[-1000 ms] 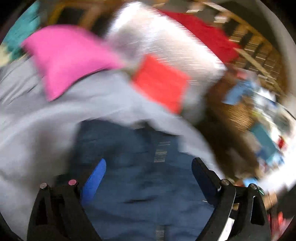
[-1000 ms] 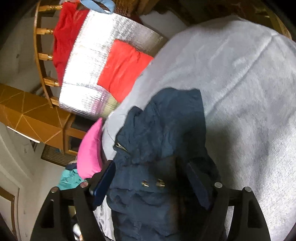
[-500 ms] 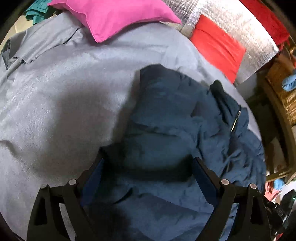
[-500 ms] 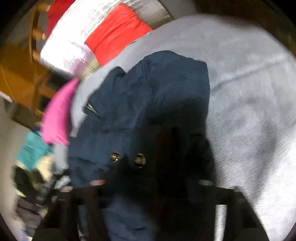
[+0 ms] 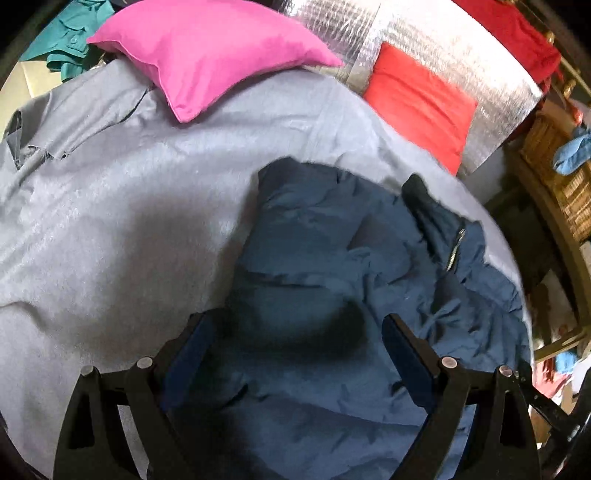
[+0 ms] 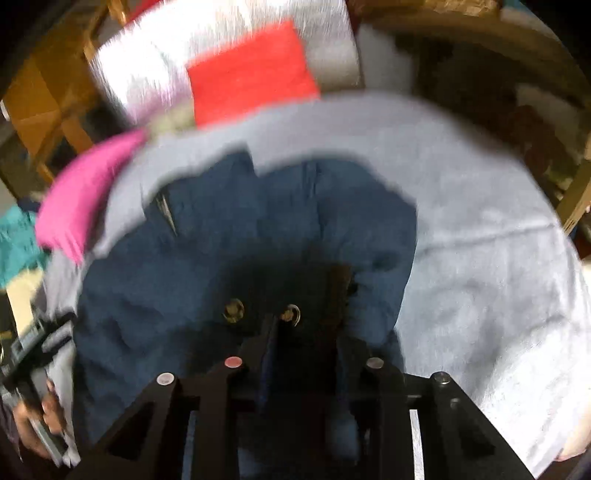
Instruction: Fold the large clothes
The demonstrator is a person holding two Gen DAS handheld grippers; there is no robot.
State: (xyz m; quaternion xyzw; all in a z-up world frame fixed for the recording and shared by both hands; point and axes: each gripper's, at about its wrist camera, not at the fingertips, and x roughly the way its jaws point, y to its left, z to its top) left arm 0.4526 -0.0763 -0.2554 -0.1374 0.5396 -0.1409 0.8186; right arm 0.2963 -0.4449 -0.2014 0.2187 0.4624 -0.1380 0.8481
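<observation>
A crumpled navy blue jacket with a zip and metal snaps lies on a grey bedsheet. My left gripper is open just above the jacket, one finger on each side of a fold. In the blurred right wrist view the jacket fills the middle. My right gripper has its jaws drawn close together on the jacket's dark edge beside two brass snaps.
A pink pillow lies at the bed's far side. A red cushion leans on a silver foil pad. A wicker basket and wooden frame stand right. Teal clothes lie far left. The other hand-held gripper shows at left.
My right gripper has closed from wide open onto the jacket's snap edge and its view has swung. My left gripper swung down over the jacket, then steadied, still open.
</observation>
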